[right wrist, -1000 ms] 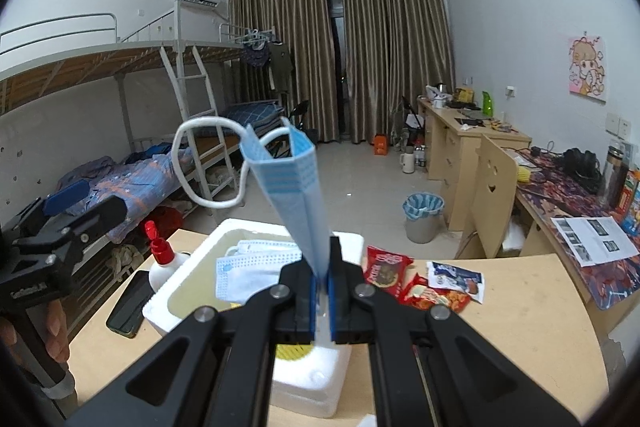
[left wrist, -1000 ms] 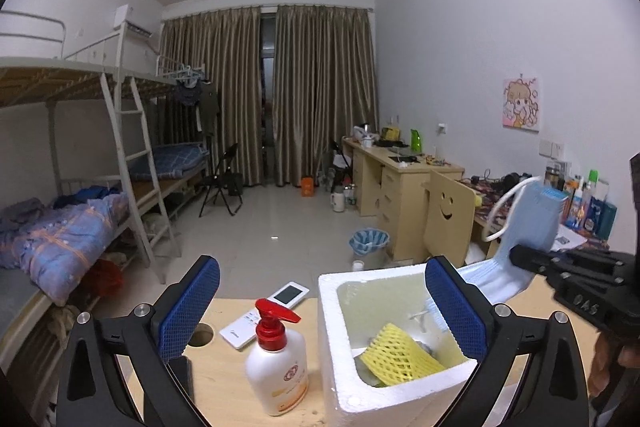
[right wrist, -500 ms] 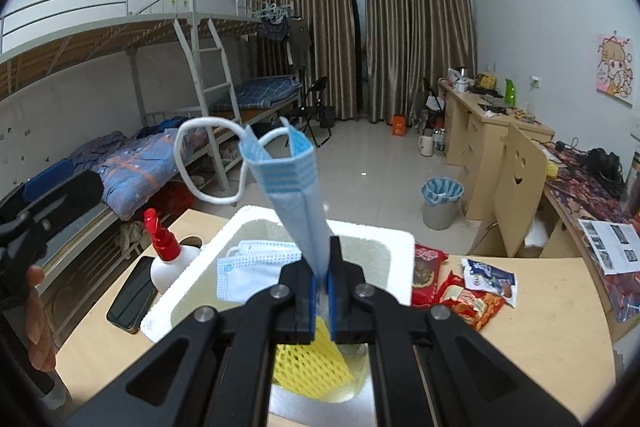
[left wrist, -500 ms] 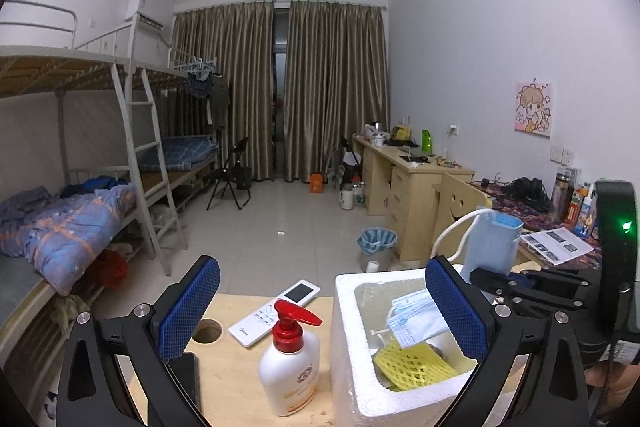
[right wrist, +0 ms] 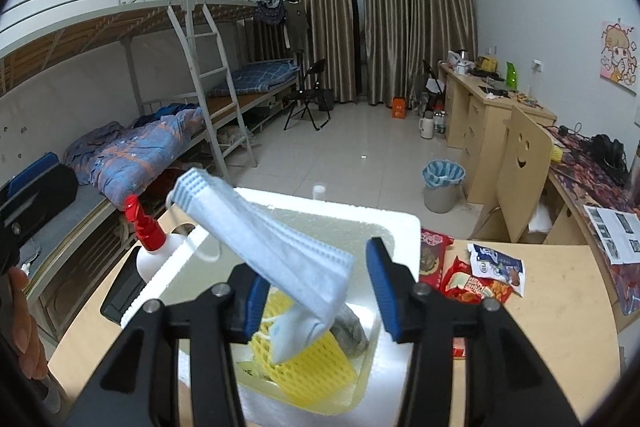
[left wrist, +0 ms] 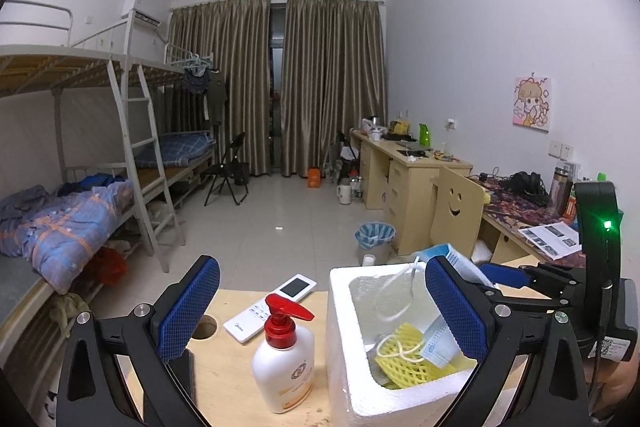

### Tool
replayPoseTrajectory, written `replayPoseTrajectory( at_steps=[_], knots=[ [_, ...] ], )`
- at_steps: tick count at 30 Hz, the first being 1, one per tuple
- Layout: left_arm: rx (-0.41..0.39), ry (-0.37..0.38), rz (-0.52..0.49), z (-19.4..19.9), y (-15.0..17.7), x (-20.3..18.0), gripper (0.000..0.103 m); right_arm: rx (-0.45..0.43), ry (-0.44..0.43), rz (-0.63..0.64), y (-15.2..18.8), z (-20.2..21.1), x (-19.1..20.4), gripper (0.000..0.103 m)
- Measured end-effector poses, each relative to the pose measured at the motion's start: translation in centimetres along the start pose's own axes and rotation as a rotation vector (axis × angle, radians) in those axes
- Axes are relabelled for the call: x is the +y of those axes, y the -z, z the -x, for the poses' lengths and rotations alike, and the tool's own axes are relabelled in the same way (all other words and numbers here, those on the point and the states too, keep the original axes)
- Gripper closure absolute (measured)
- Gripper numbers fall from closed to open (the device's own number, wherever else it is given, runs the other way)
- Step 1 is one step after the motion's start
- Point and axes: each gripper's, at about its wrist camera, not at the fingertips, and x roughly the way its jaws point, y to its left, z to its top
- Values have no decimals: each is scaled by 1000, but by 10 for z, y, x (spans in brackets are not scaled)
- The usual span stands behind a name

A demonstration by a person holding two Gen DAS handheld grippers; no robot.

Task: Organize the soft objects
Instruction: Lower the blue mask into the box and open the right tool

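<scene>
face mask [right wrist: 276, 247], pale blue and folded, sits tilted between the jaws of the right gripper [right wrist: 318, 291], which are opening; the right pad is clear of it, and contact with the left pad cannot be told. its lower end is above the white foam box [right wrist: 404, 227]; its upper end points up and left, over the box rim. ear loop hangs down toward the box interior.

inside the box: yellow foam net [right wrist: 308, 367] on the bottom, a second mask [left wrist: 438, 345] lying against it, and a grey lump [right wrist: 352, 331] just beside the net.

left gripper [left wrist: 320, 311] has jaws spread wide, nothing between the pads. it hangs level at the near-left corner of the box, above the wooden table [left wrist: 224, 383].

on the table left of the box: white pump bottle with red top [left wrist: 284, 359], just beside the box wall. behind it a white remote [left wrist: 270, 307], near a round hole in the tabletop. a dark phone [right wrist: 120, 291] lies flat near the box in the right wrist view.

right of the box: snack packets [right wrist: 476, 275], red and white, some touching one another.

beyond: bunk beds along the left wall, desks on the right, a bin [right wrist: 444, 183] on the tiled floor, closed curtains at the far end.
</scene>
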Motion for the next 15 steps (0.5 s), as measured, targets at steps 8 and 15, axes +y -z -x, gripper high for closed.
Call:
replayPoseTrajectory(
  at_steps=[8,15],
  knots=[
    [6,7,4,-1,0,0,0,70,34,40,3,-10,6,24],
    [27,1,-11,-10,3,-3,0,59,18,50,3,1,8,24]
  ],
)
